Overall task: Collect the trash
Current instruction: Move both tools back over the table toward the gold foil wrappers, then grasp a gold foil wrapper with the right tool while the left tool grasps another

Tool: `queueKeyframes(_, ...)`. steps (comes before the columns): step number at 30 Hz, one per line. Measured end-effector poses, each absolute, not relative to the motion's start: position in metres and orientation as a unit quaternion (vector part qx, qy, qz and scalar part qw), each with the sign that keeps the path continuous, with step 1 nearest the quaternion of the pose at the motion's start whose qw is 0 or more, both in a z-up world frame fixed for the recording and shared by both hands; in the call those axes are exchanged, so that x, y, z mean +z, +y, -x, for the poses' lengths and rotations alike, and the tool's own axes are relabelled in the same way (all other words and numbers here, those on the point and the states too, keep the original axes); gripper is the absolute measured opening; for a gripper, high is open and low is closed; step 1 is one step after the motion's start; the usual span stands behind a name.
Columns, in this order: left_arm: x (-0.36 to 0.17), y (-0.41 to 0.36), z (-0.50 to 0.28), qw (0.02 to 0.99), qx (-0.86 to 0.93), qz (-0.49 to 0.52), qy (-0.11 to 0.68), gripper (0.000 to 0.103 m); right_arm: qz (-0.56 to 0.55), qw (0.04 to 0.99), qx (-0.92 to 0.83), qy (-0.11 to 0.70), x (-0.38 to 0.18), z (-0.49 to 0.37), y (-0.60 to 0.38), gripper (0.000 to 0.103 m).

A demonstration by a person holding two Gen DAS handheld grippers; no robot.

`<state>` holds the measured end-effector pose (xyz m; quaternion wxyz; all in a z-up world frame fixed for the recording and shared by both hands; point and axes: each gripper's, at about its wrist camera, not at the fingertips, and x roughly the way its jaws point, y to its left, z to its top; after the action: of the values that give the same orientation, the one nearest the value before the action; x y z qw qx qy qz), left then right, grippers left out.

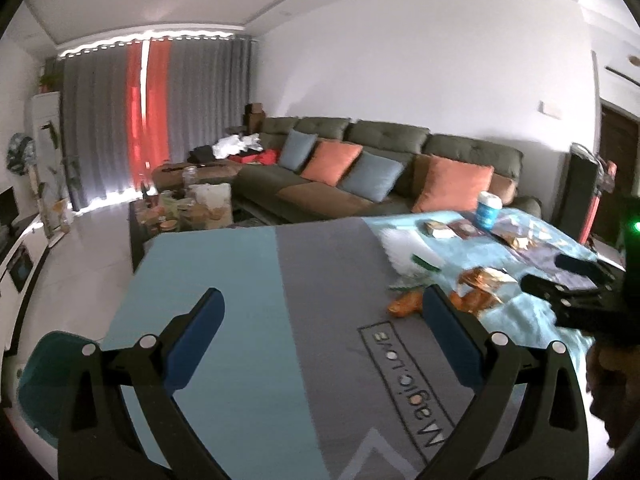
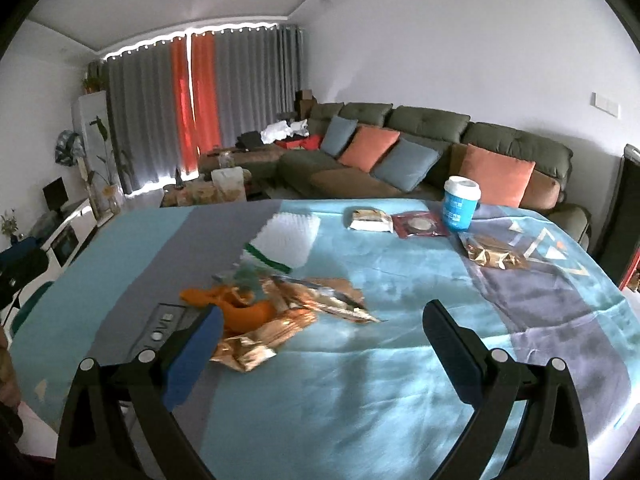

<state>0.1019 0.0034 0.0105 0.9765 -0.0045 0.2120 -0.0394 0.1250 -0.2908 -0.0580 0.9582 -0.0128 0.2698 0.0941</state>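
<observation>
Trash lies on a table under a blue and grey cloth. A heap of crumpled gold wrappers and orange peel sits just ahead of my right gripper, which is open and empty. Behind the heap lies a white bag with green trim. Farther back are a snack packet, a dark red sachet, a blue cup with a white lid and another gold wrapper. My left gripper hovers open over the grey stripe, with the orange peel beside its right finger.
A green sofa with orange and blue cushions runs behind the table. A cluttered coffee table stands at the back left, near grey and red curtains. A teal chair sits at the table's left edge. The right gripper's body shows in the left view.
</observation>
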Motion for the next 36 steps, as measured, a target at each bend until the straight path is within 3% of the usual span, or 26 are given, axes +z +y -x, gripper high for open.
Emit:
queueKeyframes(15,-0.023,-0.069,-0.133,0.956,-0.129,-0.033,0.26,0.098,0.029,0.93,0.147,0.336,-0.078,-0.191,-0.29,0.081)
queueKeyframes(21,-0.037,-0.099,-0.154,0.943,-0.17,-0.043,0.285,0.098,0.008,0.919,0.169,0.357,-0.086,-0.204,-0.297,0.065)
queueKeyframes(32,-0.056,-0.138,-0.176,0.923,-0.211,-0.049,0.319,0.098,-0.01,0.905,0.206,0.372,-0.093,-0.209,-0.303,0.01)
queueKeyframes(36,-0.061,-0.146,-0.183,0.918,-0.218,-0.048,0.327,0.098,-0.016,0.907,0.211,0.363,-0.089,-0.205,-0.306,0.003)
